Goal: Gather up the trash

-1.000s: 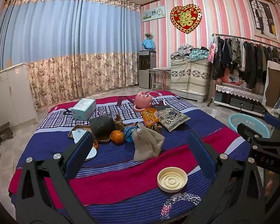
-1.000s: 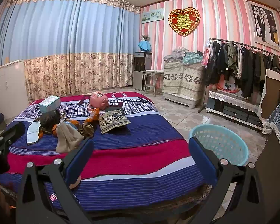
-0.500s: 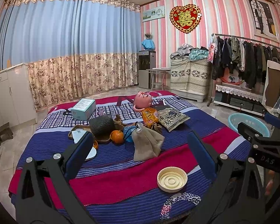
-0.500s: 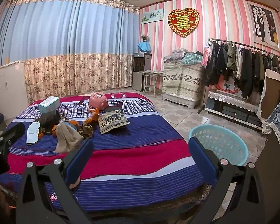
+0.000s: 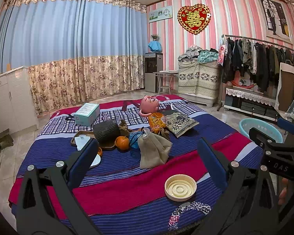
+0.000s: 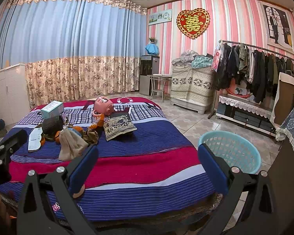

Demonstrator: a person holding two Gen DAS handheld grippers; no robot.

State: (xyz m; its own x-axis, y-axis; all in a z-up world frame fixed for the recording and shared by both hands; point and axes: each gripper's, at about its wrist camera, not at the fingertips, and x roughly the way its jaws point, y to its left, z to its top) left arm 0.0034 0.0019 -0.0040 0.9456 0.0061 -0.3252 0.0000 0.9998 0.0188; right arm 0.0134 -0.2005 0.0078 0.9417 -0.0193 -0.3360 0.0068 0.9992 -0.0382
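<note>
my left claw (image 5: 147, 156) gapes empty above the cream lid (image 5: 180, 187) near the bed's (image 5: 215, 129) front edge. my right claw (image 6: 148, 160), also spread empty, alone shows the whole blue basket (image 6: 230, 151).

left hand-held gripper (image 5: 147, 156) spread wide, right hand-held gripper (image 6: 147, 158) likewise

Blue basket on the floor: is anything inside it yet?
The basket looks empty: the right wrist view shows only its bare perforated inner wall. Its floor is partly hidden by the near rim and the right gripper finger, so small trash cannot be ruled out.

one basket (image 6: 230, 151), one lid (image 5: 180, 187), one orange (image 5: 122, 142), one box (image 5: 87, 114)
</note>
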